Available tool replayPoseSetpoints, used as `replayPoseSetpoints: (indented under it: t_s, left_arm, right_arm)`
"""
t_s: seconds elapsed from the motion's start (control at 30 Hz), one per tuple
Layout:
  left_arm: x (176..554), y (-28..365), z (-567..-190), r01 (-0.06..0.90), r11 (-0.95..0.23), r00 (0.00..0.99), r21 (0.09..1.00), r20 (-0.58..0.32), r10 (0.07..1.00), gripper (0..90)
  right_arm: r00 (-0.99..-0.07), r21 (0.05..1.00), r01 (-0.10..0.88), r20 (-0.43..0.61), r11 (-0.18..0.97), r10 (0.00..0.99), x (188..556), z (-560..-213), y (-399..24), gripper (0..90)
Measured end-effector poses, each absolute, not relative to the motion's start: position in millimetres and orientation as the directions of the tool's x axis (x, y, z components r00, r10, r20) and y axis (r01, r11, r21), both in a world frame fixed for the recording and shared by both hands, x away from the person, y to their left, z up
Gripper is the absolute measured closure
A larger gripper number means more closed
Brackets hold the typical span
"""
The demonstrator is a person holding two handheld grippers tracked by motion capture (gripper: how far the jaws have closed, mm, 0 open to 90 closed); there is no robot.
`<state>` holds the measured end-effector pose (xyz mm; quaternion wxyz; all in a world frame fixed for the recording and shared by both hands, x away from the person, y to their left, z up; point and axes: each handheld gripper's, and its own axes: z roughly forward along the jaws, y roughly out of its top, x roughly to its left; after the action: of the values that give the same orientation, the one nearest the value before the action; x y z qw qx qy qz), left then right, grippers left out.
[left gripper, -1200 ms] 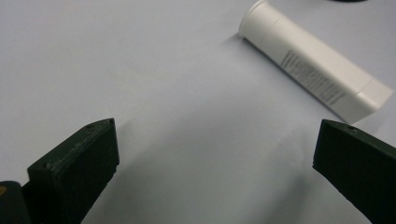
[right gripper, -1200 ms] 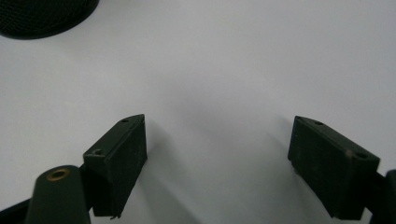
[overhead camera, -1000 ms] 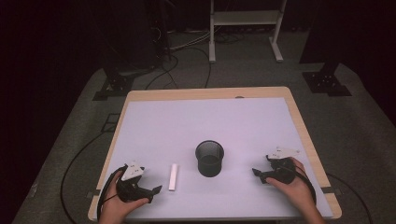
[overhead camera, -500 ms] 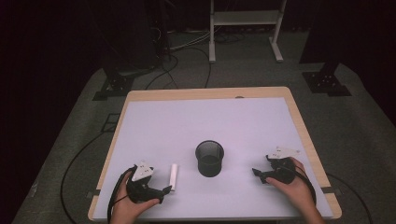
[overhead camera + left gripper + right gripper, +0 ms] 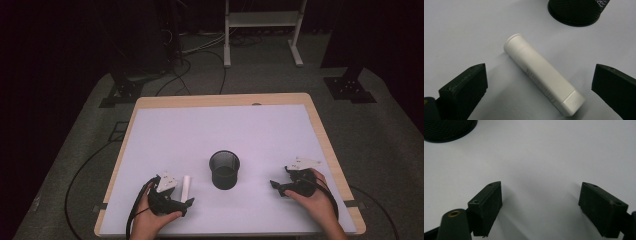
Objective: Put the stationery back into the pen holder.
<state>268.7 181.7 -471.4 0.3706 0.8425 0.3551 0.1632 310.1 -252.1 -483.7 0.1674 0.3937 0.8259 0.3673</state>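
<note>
A white tube [image 5: 544, 74] with a flanged cap lies flat on the table [image 5: 220, 130], slanting across the left gripper view between the two wide-apart jaws. In the high view the white tube [image 5: 186, 186] sits just left of a black mesh cup [image 5: 224, 170]. My left gripper [image 5: 184, 202] is open, low over the tube's near end. My right gripper [image 5: 276, 186] is open near the table's right front, its jaws bare over the white surface in the right gripper view, with the mesh cup [image 5: 447, 128] at the upper left.
The table's wooden rim [image 5: 325, 145] frames the white top. Beyond the far edge the floor holds cables [image 5: 200, 55], a white stand [image 5: 262, 30] and black stand feet [image 5: 350, 87].
My left gripper has moved right and forward until its open jaws flank the white tube. The right gripper has stayed put.
</note>
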Motion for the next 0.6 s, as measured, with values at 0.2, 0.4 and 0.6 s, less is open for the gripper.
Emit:
replayPoseSetpoints:
  t_s: [0.2,0.4,0.6]
  left_arm:
    - [270.1,186.0,-473.7,0.5,-0.471,0.674,0.726,0.015,0.739,4.9]
    - [267.2,194.7,-473.6,0.509,-0.471,0.658,0.72,0.027,0.753,5.5]
    - [265.0,207.2,-472.1,0.512,-0.464,0.639,0.723,0.041,0.768,8.9]
  right_arm:
    - [-0.634,0.739,0.527,0.013,0.42,0.773,310.2,-483.7,-252.1,17.6]
    - [-0.635,0.739,0.527,0.013,0.42,0.773,310.3,-483.8,-252.3,17.6]
    - [-0.635,0.74,0.525,0.012,0.42,0.772,310.4,-483.8,-252.3,17.6]
